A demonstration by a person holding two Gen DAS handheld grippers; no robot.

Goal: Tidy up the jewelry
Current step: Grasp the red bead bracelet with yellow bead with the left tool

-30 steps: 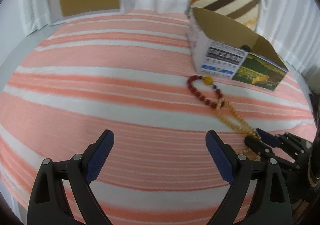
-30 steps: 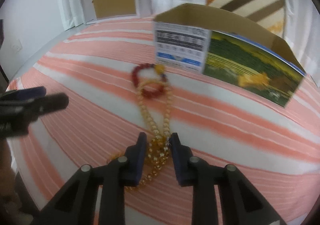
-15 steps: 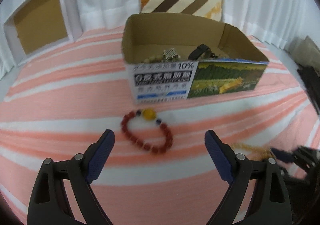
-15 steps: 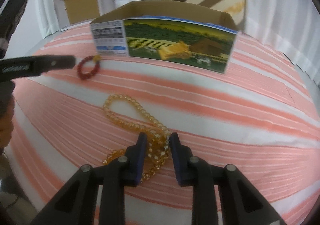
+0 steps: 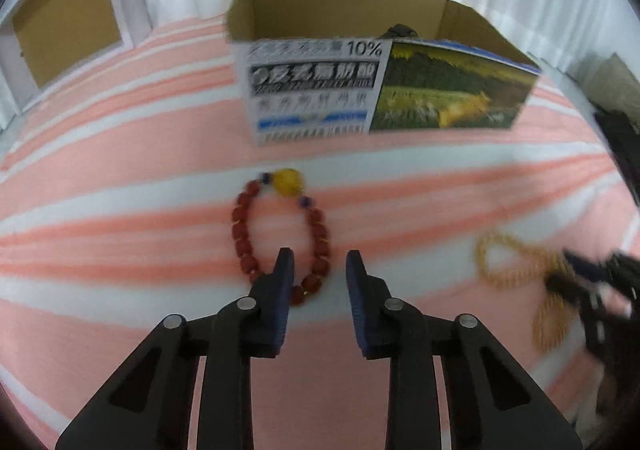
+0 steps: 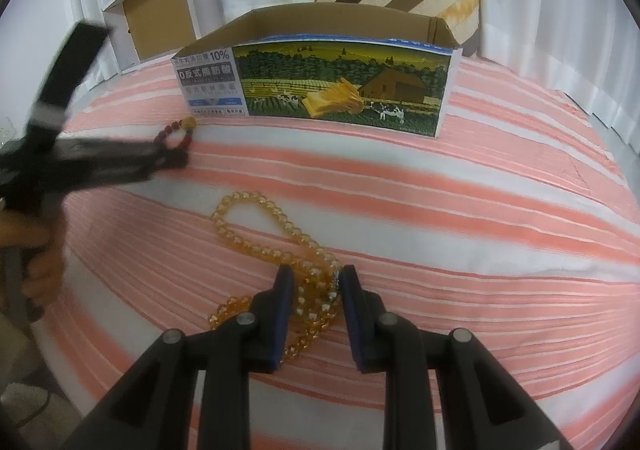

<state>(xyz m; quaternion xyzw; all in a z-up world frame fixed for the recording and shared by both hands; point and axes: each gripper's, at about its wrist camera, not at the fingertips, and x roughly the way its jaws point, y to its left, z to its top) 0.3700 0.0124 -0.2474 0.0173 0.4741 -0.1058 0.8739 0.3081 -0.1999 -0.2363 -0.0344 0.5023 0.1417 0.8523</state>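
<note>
The cardboard box (image 6: 316, 77), ahead of the right gripper's fingers, carries a white label panel (image 6: 209, 83) reading "10%" and "0反式脂肪酸". Smaller print beneath is illegible.

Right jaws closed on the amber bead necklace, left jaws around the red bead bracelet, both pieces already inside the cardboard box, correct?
Not inside: the right wrist view shows the amber bead necklace and red bead bracelet lying on the striped bedspread before the cardboard box. The rest holds.

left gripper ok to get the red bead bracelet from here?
Probably yes: the left gripper straddles the near-right side of the red bead bracelet, jaws partly open, nothing lying between.
</note>
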